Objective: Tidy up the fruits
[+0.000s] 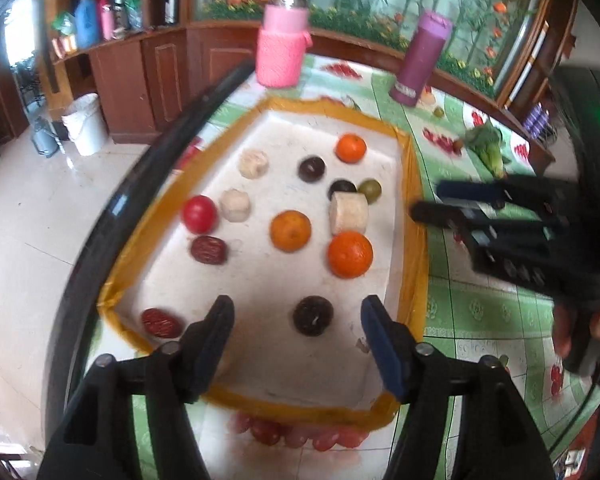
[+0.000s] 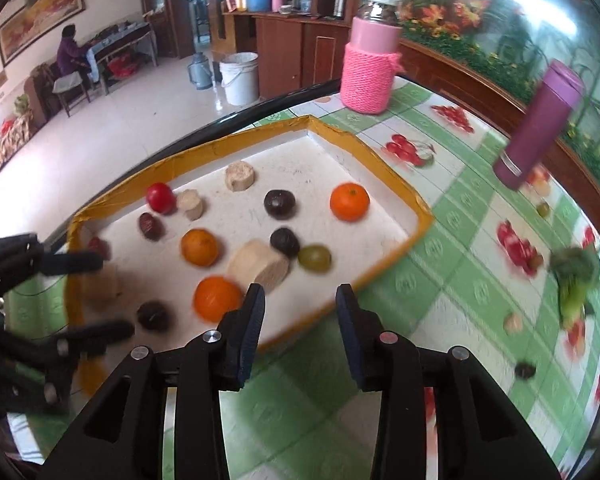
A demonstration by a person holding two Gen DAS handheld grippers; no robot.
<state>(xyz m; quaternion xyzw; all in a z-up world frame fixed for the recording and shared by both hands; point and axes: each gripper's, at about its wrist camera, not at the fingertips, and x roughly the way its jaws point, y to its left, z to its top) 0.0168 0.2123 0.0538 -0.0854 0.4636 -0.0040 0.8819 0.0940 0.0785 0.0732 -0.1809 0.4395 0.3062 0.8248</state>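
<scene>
A white tray with a yellow taped rim (image 1: 414, 184) (image 2: 396, 184) holds three oranges (image 1: 350, 254) (image 2: 217, 298), dark round fruits (image 1: 313, 316) (image 2: 154, 314), pale cut chunks (image 1: 349, 213) (image 2: 260, 266), a red tomato (image 1: 199, 214), red dates (image 1: 208, 249) and a green fruit (image 2: 315, 257). My left gripper (image 1: 295, 308) (image 2: 112, 296) hangs open over the tray's near end, one dark fruit lying below between its fingers, untouched. My right gripper (image 2: 300, 294) (image 1: 426, 200) is open and empty, above the tray's rim beside the nearest orange.
On the green checked tablecloth stand a pink knitted bottle (image 1: 282, 54) (image 2: 370, 76) and a purple bottle (image 1: 420, 60) (image 2: 538, 120). A leafy green vegetable (image 2: 574, 280) and small loose fruits (image 2: 514, 322) lie right of the tray. The table's dark edge (image 1: 140, 184) runs along the left.
</scene>
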